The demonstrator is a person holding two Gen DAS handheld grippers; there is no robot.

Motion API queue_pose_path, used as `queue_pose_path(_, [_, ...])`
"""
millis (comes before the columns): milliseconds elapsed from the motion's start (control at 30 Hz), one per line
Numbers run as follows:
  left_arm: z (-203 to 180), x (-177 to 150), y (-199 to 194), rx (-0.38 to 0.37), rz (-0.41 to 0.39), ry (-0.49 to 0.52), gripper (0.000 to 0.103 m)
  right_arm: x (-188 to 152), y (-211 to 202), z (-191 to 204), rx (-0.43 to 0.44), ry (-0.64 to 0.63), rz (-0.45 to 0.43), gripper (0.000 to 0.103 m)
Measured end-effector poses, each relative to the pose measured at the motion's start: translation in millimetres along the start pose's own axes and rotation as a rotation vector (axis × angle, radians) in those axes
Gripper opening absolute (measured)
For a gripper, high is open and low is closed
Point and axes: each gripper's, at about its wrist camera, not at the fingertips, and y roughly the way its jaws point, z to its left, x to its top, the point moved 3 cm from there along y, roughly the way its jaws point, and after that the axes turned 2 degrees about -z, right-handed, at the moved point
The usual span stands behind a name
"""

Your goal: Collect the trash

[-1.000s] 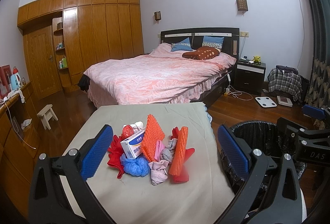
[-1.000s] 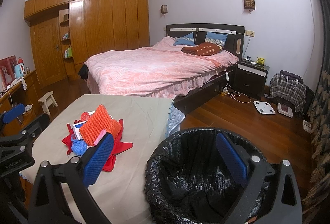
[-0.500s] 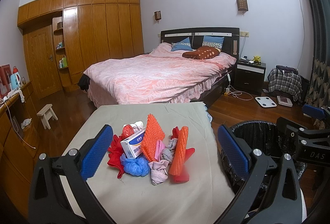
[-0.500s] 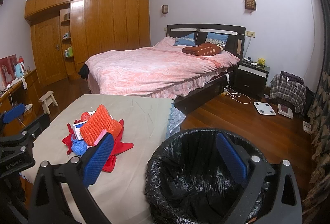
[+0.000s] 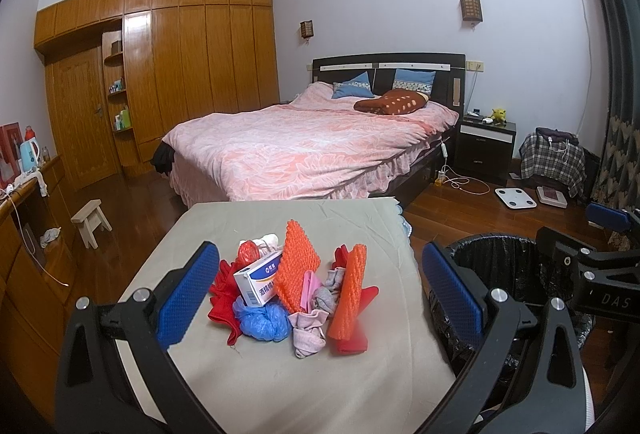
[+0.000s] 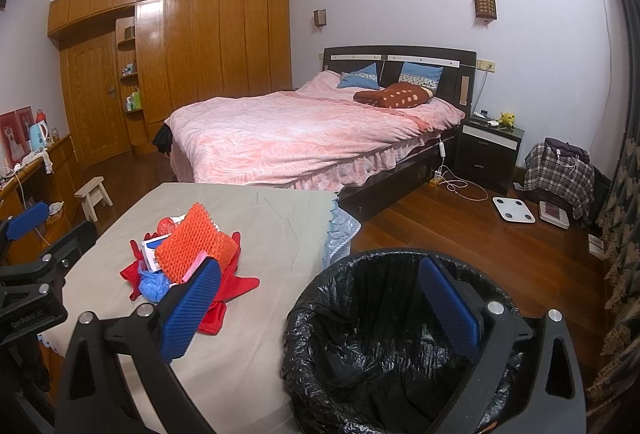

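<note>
**Trash pile untouched, both grippers empty**

Trash [image 5: 296,294] sits in one heap mid-table [image 5: 280,386]: orange foam nets, white box, blue bag, red plastic, grey cloth, all touching. Bin [image 6: 384,346] w/ black liner stands just beside the table's right edge, looks empty.

Left gripper [image 5: 320,294] hovers above the near side of the heap, fingers spread wide, nothing held. Right gripper [image 6: 320,306] hangs over the bin rim, also wide open, nothing held.

Step, by my read: start of pickup, no item grabbed yet. Next move prob. needs left gripper down onto one top piece, e.g. a net, close on it w/o dragging the rest, then carry right to the bin.
</note>
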Motion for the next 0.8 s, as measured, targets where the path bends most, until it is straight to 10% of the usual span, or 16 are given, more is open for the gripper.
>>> queue_pose_path(800, [50.8, -34.0, 34.3, 0.104, 0.018, -0.025, 0.098, -13.0, 52.6, 42.1, 0.086, -0.022, 0.042, 0.092])
